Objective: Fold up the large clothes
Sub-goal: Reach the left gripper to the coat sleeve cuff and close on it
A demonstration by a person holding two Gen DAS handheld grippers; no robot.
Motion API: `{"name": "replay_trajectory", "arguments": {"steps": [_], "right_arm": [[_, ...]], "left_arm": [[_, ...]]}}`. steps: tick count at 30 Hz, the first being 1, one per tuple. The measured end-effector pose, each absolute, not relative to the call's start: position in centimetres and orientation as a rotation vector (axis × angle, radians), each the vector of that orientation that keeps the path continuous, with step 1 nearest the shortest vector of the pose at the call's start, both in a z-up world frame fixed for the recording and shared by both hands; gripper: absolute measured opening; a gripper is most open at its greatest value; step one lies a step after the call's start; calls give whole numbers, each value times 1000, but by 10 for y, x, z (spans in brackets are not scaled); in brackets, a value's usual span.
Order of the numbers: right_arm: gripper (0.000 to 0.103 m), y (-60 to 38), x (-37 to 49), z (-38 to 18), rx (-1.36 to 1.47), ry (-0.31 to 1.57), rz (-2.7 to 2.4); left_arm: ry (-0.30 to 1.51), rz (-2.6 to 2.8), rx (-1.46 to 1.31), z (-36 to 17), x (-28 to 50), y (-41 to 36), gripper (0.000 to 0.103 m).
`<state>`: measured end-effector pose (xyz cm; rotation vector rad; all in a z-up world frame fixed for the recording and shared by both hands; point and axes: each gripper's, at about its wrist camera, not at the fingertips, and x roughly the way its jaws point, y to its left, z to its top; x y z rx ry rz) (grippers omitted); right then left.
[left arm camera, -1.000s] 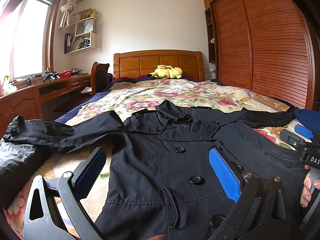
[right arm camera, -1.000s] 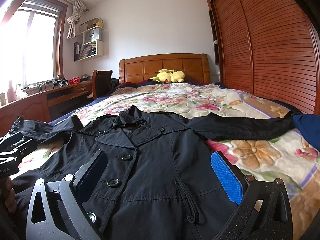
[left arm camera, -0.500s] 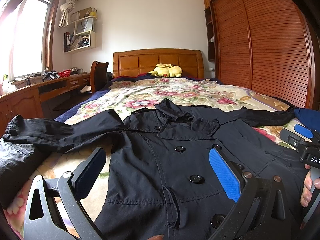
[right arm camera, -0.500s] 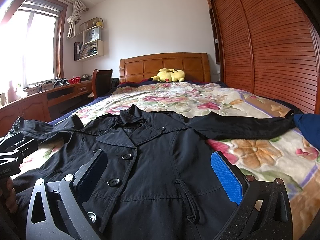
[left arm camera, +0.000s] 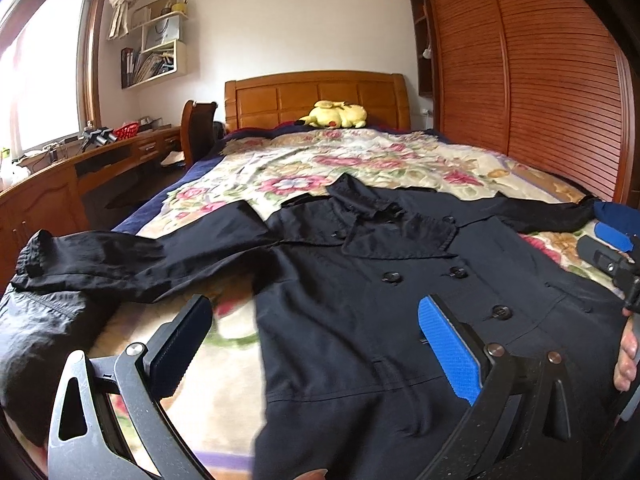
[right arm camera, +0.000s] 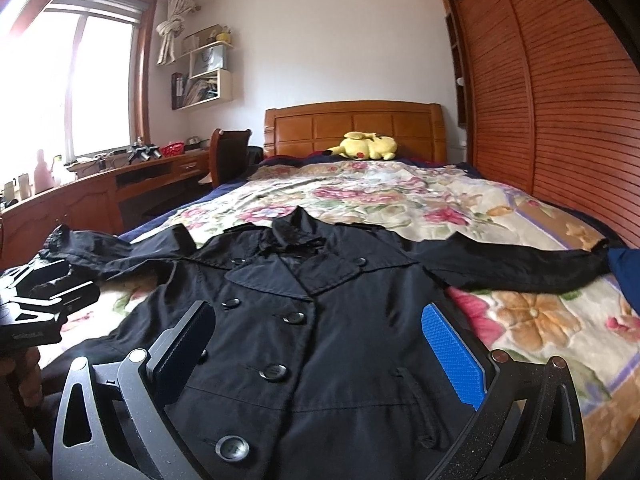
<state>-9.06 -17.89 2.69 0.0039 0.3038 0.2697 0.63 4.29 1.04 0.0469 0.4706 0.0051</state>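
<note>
— Floral bed (right arm camera: 520, 216) carries the coat (right arm camera: 320, 340), front up, collar away from you, sleeves out sideways.

— Which sleeve first?

— Your left gripper (left arm camera: 316, 344) is nearer the left sleeve (left arm camera: 120, 264); the right gripper (right arm camera: 316, 348) hangs over the coat. Both gape, empty.

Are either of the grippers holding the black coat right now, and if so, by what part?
Nothing is held. The left gripper and right gripper are both open above the black coat.

Black coat (right arm camera: 320, 320) flat on floral bedspread (right arm camera: 400, 196)
</note>
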Motion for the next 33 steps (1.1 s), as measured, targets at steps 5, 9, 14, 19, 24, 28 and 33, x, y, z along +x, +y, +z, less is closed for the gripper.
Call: {"name": "replay_trajectory", "arguments": {"steps": [5,9,14,19,24,28,33], "right_arm": [[103,-172,-87,32,-11,299,300],[103,-167,-84,34,-8,308,326],[103,-154,-79,40,-43,311,353],[103,-141,-67,46,-61,311,381],[103,-128,-56,48,-67,312,400],[103,-117,-44,47,-75,324,416],[103,-111,-32,42,-101,336,434]], "left_arm": [[492,22,14,14,9,73,103],[512,43,16,15,14,89,103],[542,62,32,12,21,110,103],[570,82,35,13,28,132,103],[591,96,35,13,35,150,103],[630,104,30,6,46,165,103],[672,115,31,-6,61,178,103]]}}
